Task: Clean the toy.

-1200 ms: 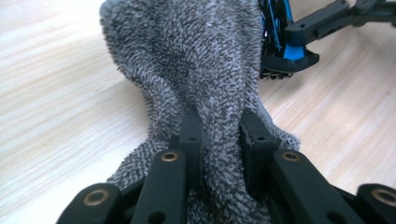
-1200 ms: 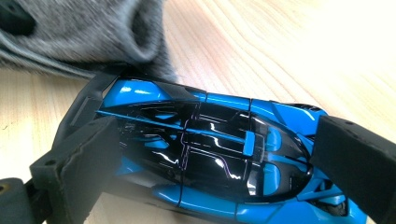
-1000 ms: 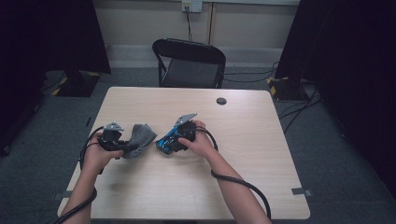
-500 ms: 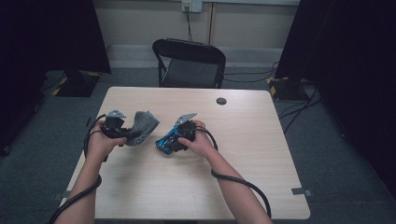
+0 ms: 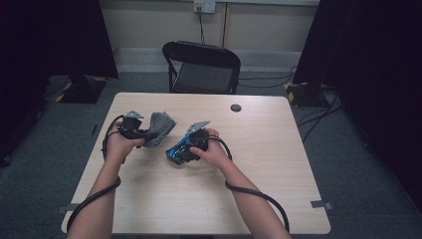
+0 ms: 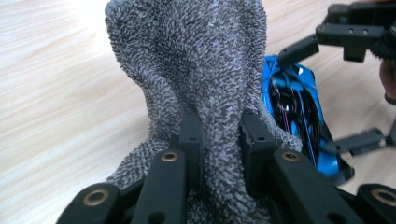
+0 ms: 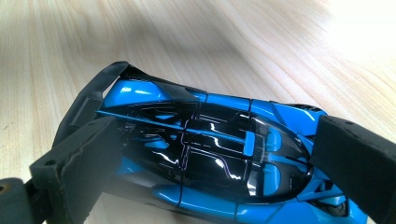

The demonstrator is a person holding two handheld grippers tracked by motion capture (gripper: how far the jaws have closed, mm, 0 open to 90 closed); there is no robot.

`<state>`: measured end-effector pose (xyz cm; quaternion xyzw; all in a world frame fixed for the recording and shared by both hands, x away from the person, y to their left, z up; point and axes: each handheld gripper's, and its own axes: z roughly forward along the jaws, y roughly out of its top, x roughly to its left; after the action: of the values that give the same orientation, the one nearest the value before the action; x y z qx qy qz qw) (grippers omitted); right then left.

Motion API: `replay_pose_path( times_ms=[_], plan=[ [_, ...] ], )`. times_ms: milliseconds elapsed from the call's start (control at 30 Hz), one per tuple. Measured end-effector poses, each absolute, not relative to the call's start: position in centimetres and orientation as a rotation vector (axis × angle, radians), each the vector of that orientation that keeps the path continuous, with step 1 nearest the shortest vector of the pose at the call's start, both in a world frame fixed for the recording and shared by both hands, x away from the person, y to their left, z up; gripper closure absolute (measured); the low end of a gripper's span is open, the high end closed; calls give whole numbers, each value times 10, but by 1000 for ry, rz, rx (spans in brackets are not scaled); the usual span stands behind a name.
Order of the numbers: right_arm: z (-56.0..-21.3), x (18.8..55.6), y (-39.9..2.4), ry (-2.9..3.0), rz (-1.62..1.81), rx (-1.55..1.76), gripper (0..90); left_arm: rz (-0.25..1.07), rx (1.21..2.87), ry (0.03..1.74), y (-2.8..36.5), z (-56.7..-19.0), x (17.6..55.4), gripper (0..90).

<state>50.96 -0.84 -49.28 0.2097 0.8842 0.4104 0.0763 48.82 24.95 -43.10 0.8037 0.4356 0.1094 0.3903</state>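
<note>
**Cloth Approach to Held Model Car**

The left gripper [image 5: 142, 132] has its fingers [image 6: 191, 140] clenched on a grey terry cloth [image 5: 158, 128], bunched upright between them. The right gripper [image 5: 191, 144] grasps a glossy blue-and-black model car [image 5: 178, 152] across its body, low over the pale wooden desk [image 5: 278, 164], just beside the cloth. Risk: a hard wipe could twist the car from its grip, since the shiny shell offers little friction; loose cloth could snag the rear wing [image 7: 100, 88].
</note>
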Motion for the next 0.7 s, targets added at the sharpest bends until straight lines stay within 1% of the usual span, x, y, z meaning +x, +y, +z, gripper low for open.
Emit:
replay_pose_path(
  times_ms=[300,700],
  plan=[
    [-492,509,-8,2653,1215,640,9,281,2063,1069,226,-433,507,742],
    [-491,508,-7,2651,1202,656,9,268,2109,1066,204,-455,530,741]
  ],
)
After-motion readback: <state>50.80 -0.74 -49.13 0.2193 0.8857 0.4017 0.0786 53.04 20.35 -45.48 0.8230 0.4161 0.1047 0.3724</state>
